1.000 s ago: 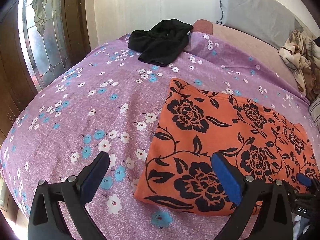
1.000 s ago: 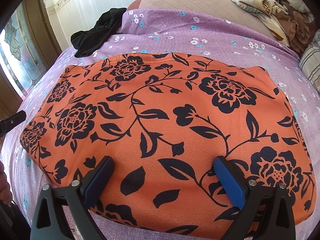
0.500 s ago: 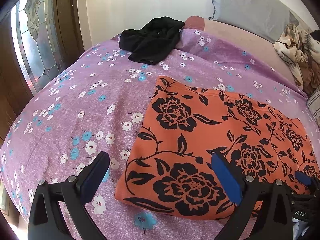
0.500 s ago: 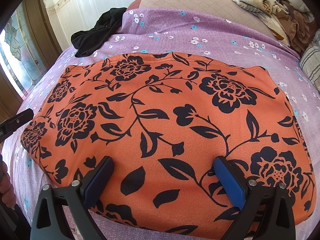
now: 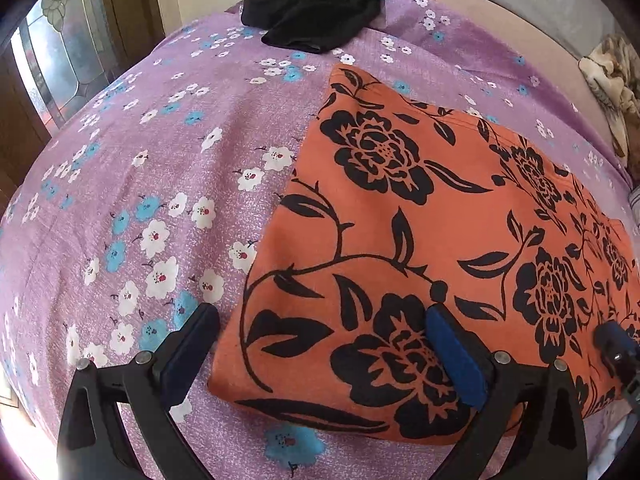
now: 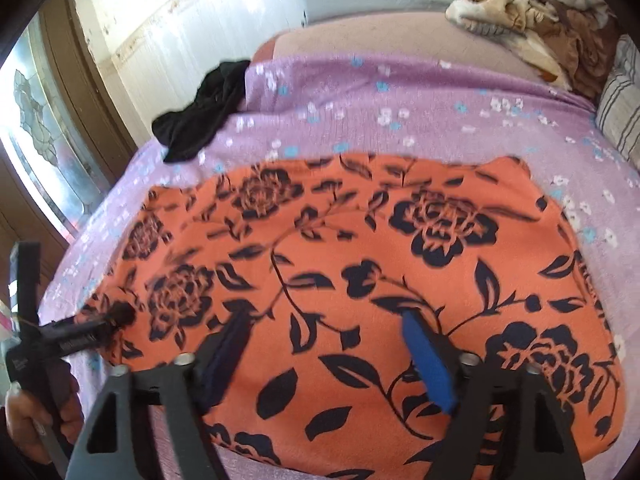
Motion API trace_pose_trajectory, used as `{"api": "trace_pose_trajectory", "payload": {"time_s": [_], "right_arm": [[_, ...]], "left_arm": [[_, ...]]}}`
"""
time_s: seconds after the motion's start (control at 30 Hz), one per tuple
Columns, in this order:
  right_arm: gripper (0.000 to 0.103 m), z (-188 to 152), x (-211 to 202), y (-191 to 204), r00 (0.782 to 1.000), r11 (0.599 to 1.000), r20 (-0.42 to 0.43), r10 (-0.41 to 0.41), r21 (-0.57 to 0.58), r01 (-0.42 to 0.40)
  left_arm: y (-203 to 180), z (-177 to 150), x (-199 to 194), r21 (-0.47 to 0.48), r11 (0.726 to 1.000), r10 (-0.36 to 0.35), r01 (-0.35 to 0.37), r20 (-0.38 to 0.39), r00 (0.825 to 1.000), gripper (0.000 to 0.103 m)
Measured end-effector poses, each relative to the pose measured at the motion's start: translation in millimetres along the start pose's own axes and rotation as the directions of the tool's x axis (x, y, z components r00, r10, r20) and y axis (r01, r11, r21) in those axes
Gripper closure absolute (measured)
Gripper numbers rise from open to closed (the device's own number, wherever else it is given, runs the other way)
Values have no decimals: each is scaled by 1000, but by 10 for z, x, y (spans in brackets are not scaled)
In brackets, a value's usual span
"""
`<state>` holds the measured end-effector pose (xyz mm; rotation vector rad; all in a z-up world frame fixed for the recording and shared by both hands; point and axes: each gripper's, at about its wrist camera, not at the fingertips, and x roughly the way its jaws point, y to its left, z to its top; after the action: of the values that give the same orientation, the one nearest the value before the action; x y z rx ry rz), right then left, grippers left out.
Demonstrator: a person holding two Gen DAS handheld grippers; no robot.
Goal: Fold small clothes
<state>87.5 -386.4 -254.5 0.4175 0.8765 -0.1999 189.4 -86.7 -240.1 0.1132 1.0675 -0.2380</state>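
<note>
An orange garment with black flowers (image 5: 420,240) lies folded flat on the purple flowered bedsheet (image 5: 140,160). It fills the middle of the right wrist view (image 6: 360,260). My left gripper (image 5: 320,344) is open and empty, low over the garment's near left corner, one finger on each side of its left edge. My right gripper (image 6: 328,344) is open and empty above the garment's near edge. The left gripper also shows at the left edge of the right wrist view (image 6: 80,332).
A crumpled black garment (image 5: 316,12) lies at the far left of the bed, also in the right wrist view (image 6: 204,112). A beige patterned blanket (image 6: 532,12) and a striped pillow (image 6: 620,116) lie at the far right. A stained-glass door (image 5: 60,72) stands left.
My left gripper has dropped closer to the garment's near left corner. My right gripper has lifted and pulled back, and its jaws have narrowed somewhat.
</note>
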Motion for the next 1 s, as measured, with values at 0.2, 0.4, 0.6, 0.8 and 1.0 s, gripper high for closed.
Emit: {"api": "trace_pose_trajectory", "payload": {"time_s": [0.2, 0.4, 0.6, 0.8, 1.0], "right_arm": [[31, -7, -32, 83, 999, 997, 22, -34, -66, 35], [33, -12, -171, -8, 997, 999, 66, 39, 8, -40], [68, -65, -346, 200, 982, 986, 101, 161, -70, -154], [69, -69, -112, 196, 976, 977, -49, 211, -13, -211], [59, -165, -481, -413, 933, 877, -2, 360, 340, -338]], "left_arm": [[158, 31, -157, -55, 999, 0, 0, 10, 1000, 0], [651, -112, -536, -249, 968, -19, 39, 81, 997, 0], [774, -497, -592, -292, 952, -72, 89, 68, 995, 17], [507, -523, -577, -263, 946, -177, 190, 73, 982, 17], [36, -366, -879, -60, 987, -129, 152, 281, 951, 17]]}}
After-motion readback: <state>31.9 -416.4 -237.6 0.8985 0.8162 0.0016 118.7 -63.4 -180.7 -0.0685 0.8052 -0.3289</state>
